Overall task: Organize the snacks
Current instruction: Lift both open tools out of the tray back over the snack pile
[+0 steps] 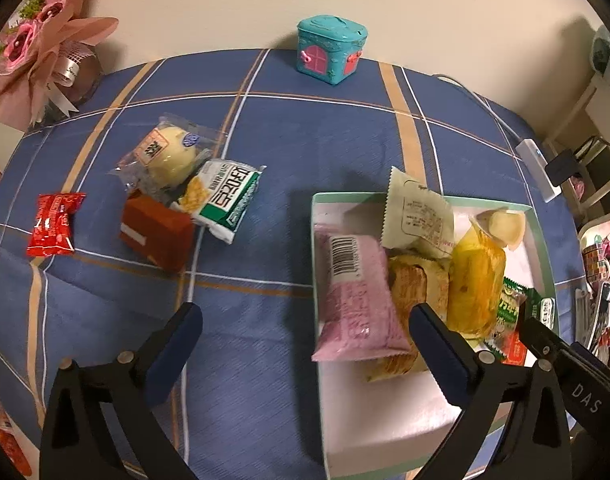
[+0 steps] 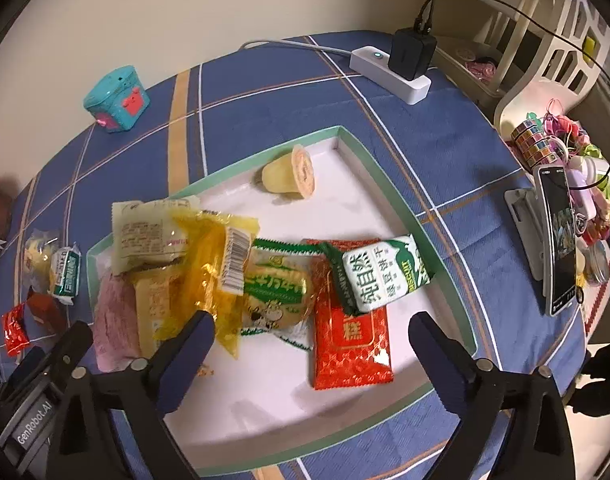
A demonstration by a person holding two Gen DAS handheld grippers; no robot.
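A white tray with a green rim (image 1: 317, 248) (image 2: 369, 156) lies on the blue checked cloth and holds several snacks. Among them are a pink packet (image 1: 357, 308), a yellow wrapped cake (image 1: 477, 276) (image 2: 209, 264), a red packet (image 2: 349, 344), a green-and-white biscuit packet (image 2: 381, 276) and a small jelly cup (image 2: 289, 174). My left gripper (image 1: 305, 324) is open, straddling the tray's left rim with the pink packet loose between its fingers. My right gripper (image 2: 311, 340) is open above the tray, over the red packet. Left of the tray lie a bun in clear wrap (image 1: 169, 156), a green-and-white packet (image 1: 229, 200), a brown box (image 1: 157, 232) and a small red packet (image 1: 55, 224).
A teal toy house (image 1: 331, 50) (image 2: 117, 98) stands at the back edge by the wall. A pink bouquet (image 1: 37, 36) fills the back left corner. A white power strip with a black charger (image 2: 401, 66) lies at the back right. A phone on a stand (image 2: 557, 236) and clutter crowd the right edge.
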